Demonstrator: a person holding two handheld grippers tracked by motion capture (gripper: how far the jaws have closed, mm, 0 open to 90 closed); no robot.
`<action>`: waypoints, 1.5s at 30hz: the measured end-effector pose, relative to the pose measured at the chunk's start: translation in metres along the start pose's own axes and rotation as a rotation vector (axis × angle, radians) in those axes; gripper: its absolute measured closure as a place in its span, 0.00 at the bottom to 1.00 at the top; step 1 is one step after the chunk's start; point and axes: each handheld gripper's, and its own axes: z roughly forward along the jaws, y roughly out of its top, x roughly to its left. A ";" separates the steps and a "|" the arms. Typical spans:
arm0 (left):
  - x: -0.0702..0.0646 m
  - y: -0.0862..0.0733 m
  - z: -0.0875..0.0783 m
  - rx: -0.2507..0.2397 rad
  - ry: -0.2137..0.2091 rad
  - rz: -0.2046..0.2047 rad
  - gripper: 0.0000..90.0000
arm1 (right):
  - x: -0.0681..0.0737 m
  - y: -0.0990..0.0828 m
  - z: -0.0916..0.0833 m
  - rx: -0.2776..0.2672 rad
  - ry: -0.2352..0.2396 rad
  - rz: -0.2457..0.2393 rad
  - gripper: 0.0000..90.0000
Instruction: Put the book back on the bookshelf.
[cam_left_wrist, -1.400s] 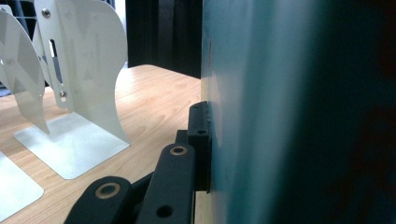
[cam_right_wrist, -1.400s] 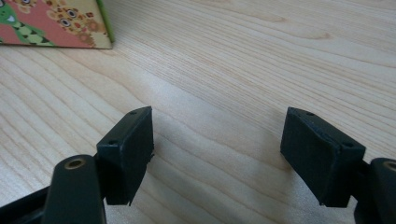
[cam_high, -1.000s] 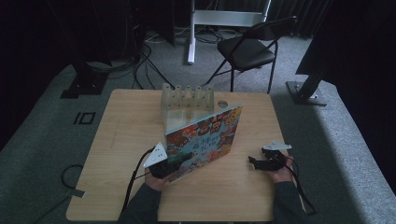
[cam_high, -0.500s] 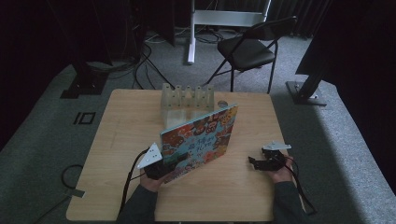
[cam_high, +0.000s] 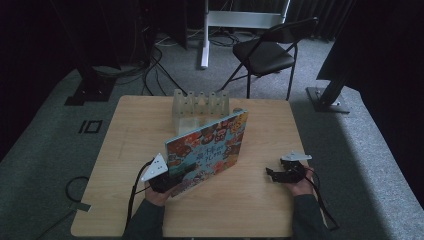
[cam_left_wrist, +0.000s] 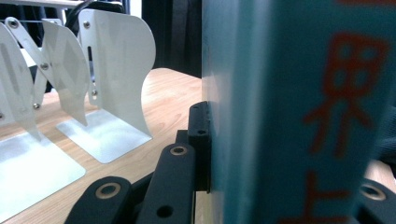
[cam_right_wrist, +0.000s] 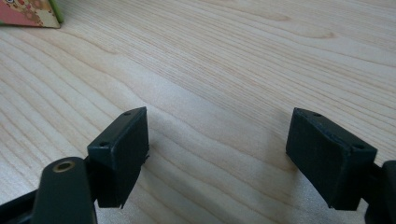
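A picture book (cam_high: 207, 149) with a bright, busy cover stands tilted on its lower edge in the middle of the wooden table (cam_high: 130, 130). My left gripper (cam_high: 162, 178) is shut on the book's near left corner. In the left gripper view my left gripper (cam_left_wrist: 285, 163) clamps the teal spine (cam_left_wrist: 299, 93), which bears red characters, and one black pad (cam_left_wrist: 200, 140) presses flat against it. My right gripper (cam_high: 274, 174) rests on the table at the right, apart from the book. Its jaws (cam_right_wrist: 224, 149) stand wide open over bare wood with nothing between them.
A pale expandable book rack (cam_high: 200, 102) stands at the table's far edge behind the book; its white metal dividers (cam_left_wrist: 112, 60) show in the left gripper view. A book corner (cam_right_wrist: 28, 11) lies at the top left of the right gripper view. A folding chair (cam_high: 267, 50) stands beyond the table.
The book has tipped up steeper, and my left gripper has shifted slightly left with it. The right gripper has kept still.
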 end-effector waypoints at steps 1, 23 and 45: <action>0.000 0.000 -0.001 -0.001 0.002 -0.002 0.90 | 0.000 0.000 0.000 0.000 0.000 0.000 0.23; 0.005 0.000 -0.017 -0.003 0.049 -0.007 0.90 | 0.000 0.000 0.000 0.000 0.001 -0.001 0.23; 0.009 -0.002 -0.027 -0.014 0.089 -0.019 0.90 | 0.000 0.000 0.000 0.000 0.001 -0.001 0.23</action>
